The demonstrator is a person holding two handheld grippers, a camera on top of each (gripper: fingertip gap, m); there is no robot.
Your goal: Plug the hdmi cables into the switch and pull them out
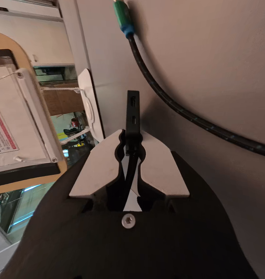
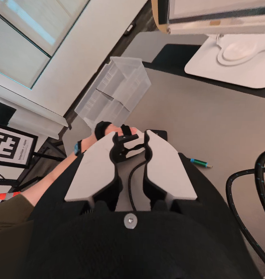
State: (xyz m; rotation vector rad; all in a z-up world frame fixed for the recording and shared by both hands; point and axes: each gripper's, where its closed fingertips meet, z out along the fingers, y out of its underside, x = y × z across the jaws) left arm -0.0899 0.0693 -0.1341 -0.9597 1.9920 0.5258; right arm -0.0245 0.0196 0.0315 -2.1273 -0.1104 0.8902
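The switch (image 1: 132, 114) is pinched only at its cable end by the left gripper (image 1: 131, 140), so a plug pushed into its ports could lever it out of the fingers or twist it; its own lead could also snag. The left fingers are clamped on the switch, held on edge over the tabletop (image 1: 204, 75). The right gripper (image 2: 129, 135) has its fingers apart and empty, and the green-ended cable (image 2: 199, 162) lies untouched on the tabletop beside it.
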